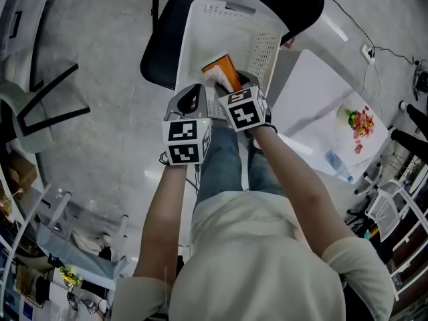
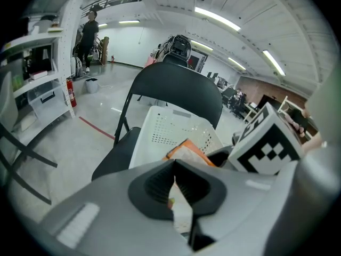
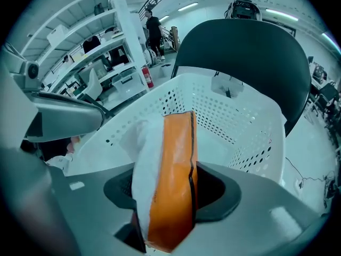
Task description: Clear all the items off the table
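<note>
An orange-and-white packet [image 3: 170, 185] stands upright between the jaws of my right gripper [image 3: 168, 193], which is shut on it. In the head view this packet [image 1: 223, 69] hangs just over the inside of a white perforated basket [image 1: 200, 25], with the right gripper [image 1: 234, 85] above the basket's near rim. My left gripper [image 1: 196, 92] is close beside it on the left, over the same rim. In the left gripper view its jaws [image 2: 174, 183] are nearly together, with a pale sliver in the slit. I cannot tell whether that sliver is pinched.
The basket [image 2: 170, 129] sits on the seat of a black chair [image 1: 157, 52] with a tall black back [image 3: 250, 52]. A white table [image 1: 314, 92] at the right carries a bunch of flowers [image 1: 361, 122] and a plastic bottle [image 1: 338, 166]. Shelving stands at the left.
</note>
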### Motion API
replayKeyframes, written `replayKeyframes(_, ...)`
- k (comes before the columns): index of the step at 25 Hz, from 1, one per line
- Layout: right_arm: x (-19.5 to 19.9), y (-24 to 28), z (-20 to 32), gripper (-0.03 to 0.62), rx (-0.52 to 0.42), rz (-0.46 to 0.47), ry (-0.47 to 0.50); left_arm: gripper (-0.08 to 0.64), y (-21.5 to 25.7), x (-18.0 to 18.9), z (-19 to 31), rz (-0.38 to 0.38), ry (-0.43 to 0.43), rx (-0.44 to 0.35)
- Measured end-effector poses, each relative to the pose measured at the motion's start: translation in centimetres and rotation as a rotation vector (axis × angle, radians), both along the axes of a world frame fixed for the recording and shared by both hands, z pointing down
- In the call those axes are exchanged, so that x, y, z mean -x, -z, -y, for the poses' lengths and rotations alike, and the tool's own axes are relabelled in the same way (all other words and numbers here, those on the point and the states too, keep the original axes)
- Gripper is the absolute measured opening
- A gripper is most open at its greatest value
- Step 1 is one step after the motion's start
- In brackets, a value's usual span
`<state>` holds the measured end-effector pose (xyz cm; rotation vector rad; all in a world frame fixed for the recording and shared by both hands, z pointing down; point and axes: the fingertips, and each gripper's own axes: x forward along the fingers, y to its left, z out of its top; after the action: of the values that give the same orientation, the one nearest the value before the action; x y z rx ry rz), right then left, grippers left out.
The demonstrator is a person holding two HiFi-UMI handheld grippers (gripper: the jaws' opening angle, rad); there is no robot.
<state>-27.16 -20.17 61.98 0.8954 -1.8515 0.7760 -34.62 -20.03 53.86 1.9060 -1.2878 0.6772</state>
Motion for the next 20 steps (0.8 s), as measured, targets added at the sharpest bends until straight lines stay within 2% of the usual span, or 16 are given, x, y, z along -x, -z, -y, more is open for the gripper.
replayKeyframes(3, 0.2, -0.1, 0.0, 0.265, 0.002, 0.016, -0.018, 0.011, -0.2, 0.2, 0.0, 0.002, -0.001, -0.003)
replayKeyframes(7, 0.1, 0.3, 0.0, 0.319, 0.000, 0.034, -0.043, 0.011, 0.0, 0.1, 0.0, -0.004, -0.001, -0.006)
replayKeyframes(20, -0.7, 1.2, -0.2, 0.281, -0.024, 0.027, -0.043, 0.011, 0.6, -0.7, -0.5, -0.006, -0.002, -0.016)
